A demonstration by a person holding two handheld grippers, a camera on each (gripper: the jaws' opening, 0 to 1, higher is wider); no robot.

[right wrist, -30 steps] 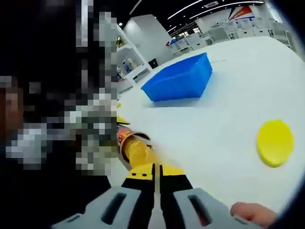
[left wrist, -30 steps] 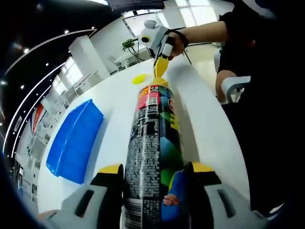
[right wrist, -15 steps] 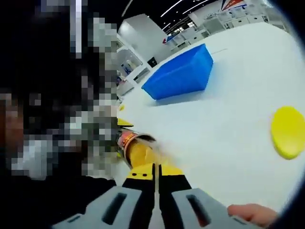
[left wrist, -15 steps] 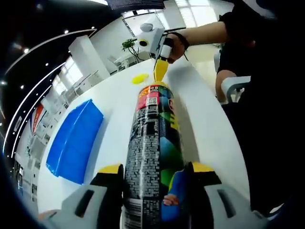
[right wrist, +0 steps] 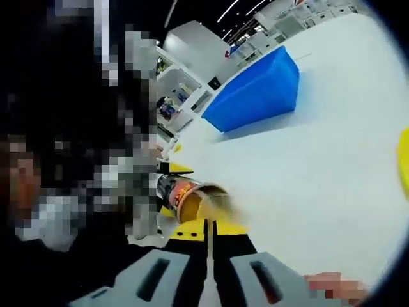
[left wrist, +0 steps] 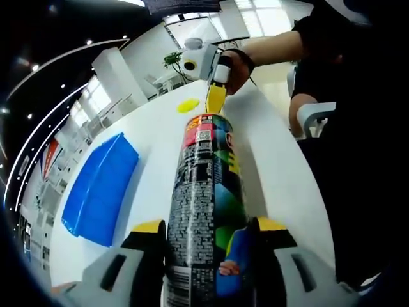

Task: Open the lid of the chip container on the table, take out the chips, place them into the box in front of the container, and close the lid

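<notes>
Chip container: black body with fine white print, green, blue and yellow panels, red band near its top. Lid: plain yellow. Box: solid bright blue. Table: white. Left gripper: grey body, black jaws tipped yellow. Right gripper: same grey, black and yellow. Chips: pale yellow-orange. Person's sleeve: black.

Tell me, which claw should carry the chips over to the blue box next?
Right. The right claw is shut on the chips above the can's mouth; the left claw is clamped around the chip can, steadying it.
</notes>
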